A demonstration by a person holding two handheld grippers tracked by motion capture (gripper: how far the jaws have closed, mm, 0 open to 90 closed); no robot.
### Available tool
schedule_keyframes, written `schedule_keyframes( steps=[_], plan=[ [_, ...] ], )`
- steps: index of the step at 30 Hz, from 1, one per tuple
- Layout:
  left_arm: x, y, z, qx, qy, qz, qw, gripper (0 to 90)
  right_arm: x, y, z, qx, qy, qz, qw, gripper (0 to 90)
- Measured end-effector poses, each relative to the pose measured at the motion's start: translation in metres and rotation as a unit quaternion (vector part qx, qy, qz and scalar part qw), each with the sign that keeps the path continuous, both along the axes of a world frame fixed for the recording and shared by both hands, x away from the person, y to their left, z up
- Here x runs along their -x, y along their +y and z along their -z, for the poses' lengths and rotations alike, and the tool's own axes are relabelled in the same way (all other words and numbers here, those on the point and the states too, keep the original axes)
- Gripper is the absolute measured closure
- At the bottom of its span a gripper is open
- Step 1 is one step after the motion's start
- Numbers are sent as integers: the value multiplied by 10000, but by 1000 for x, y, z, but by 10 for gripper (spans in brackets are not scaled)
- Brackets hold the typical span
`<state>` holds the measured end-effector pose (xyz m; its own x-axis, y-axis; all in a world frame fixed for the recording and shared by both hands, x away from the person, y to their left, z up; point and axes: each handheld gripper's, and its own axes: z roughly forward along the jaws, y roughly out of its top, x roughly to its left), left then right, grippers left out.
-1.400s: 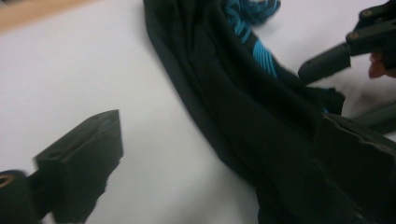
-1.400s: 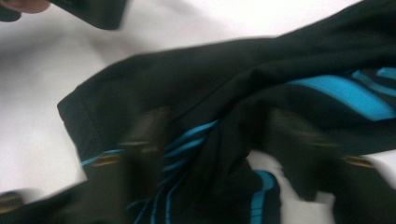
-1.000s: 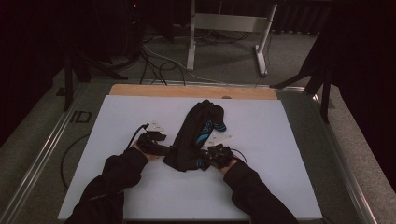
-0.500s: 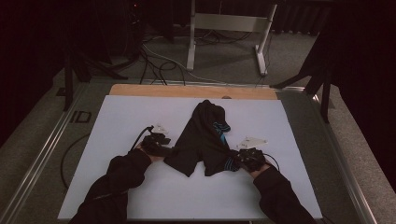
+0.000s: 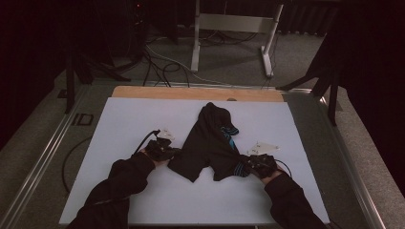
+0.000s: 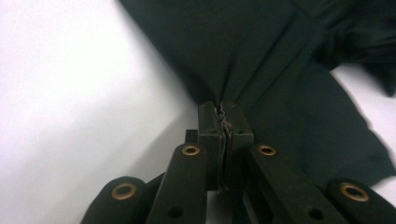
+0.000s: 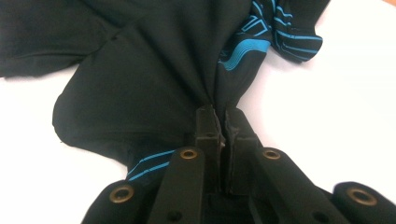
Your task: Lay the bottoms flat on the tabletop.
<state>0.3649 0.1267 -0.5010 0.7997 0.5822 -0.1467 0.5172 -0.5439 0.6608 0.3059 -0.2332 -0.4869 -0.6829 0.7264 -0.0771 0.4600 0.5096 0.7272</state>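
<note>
High view: a black garment with blue stripes (image 5: 210,143), apparently a pair of shorts, lies in the middle of the white surface (image 5: 119,119), bunched toward the upper centre and spread into two lobes lower down. The left tongs (image 5: 168,152) meet its left edge at centre left, the right tongs (image 5: 246,167) its right edge at lower centre right. No containers stand on the surface.

Left gripper view: the left tongs (image 6: 223,109) have just closed, and a pinch of plain black cloth (image 6: 261,60) sits between the pads, with folds running from the grip to the upper right of the frame.

Right gripper view: the right tongs (image 7: 219,114) are clamped on a gathered fold of the garment (image 7: 154,70), with blue-striped trim at the upper right and beside the jaws at lower left.

The cloth looks thin, light and limp; it should drape and stretch rather than hold any shape, and smooth fabric may slip from a shallow pinch. Hems and outer corners seem the best places to grip for spreading it flat.
</note>
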Motion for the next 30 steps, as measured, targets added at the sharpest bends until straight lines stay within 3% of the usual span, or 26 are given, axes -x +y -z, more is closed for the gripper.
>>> schedule_keyframes(
  steps=[7,11,14,22,30],
  plan=[
    [23,3,-19,-2,-40,261,9997,895,11,-10,-2,-37,12,9,10000,862],
    [41,-4,-33,95,-150,492,9986,894,22,-18,-8,-83,-35,25,10000,861],
    [57,-15,-36,130,-125,710,9973,894,31,-29,-11,-102,-51,105,9999,861],
    [93,-36,-28,88,-23,1137,9935,892,51,-54,-4,-146,131,209,9996,858],
    [105,-35,-19,100,82,1287,9916,888,60,-65,3,-215,294,266,9990,854]
  ],
)
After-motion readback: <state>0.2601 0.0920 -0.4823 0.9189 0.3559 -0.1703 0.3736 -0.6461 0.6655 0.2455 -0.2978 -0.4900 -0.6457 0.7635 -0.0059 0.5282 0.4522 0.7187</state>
